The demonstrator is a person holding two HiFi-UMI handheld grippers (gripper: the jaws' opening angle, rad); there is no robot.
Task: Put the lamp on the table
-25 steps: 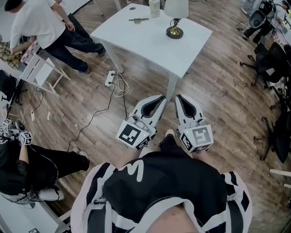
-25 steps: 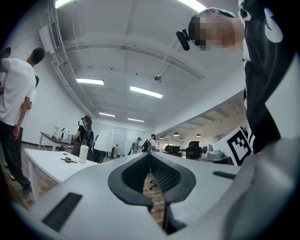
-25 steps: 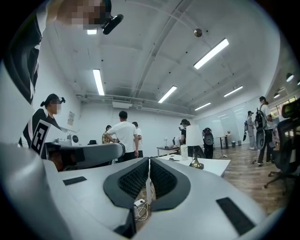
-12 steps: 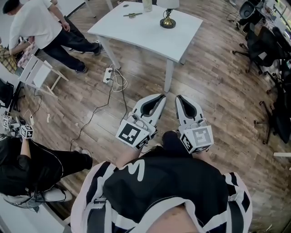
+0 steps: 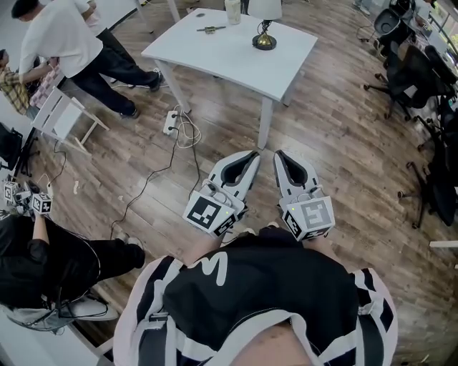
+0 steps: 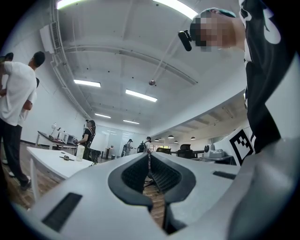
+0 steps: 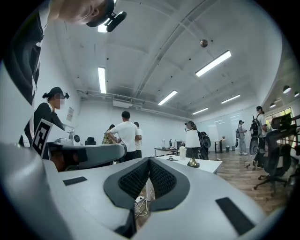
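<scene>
The lamp [image 5: 264, 21], with a white shade and a brass foot, stands upright on the white table [image 5: 236, 57] at the top of the head view. It also shows small and far off past my right jaws, lamp [image 7: 192, 143] on the table [image 7: 206, 165]. My left gripper [image 5: 252, 154] and right gripper [image 5: 278, 154] hang side by side over the wooden floor, well short of the table. Both are shut with nothing between the pads. The left gripper [image 6: 149, 154] and right gripper [image 7: 149, 160] each show their jaws meeting at the tips.
A cup [image 5: 232, 11] and a small tool [image 5: 215, 29] lie on the table beside the lamp. A power strip with cables [image 5: 179, 129] is on the floor by the table leg. A person in white [image 5: 64, 46] bends over at the left; office chairs [image 5: 415, 78] stand at the right.
The table and lamp look smaller and farther away in the head and right gripper views. Both grippers have drawn back from the table together, still shut and empty.
</scene>
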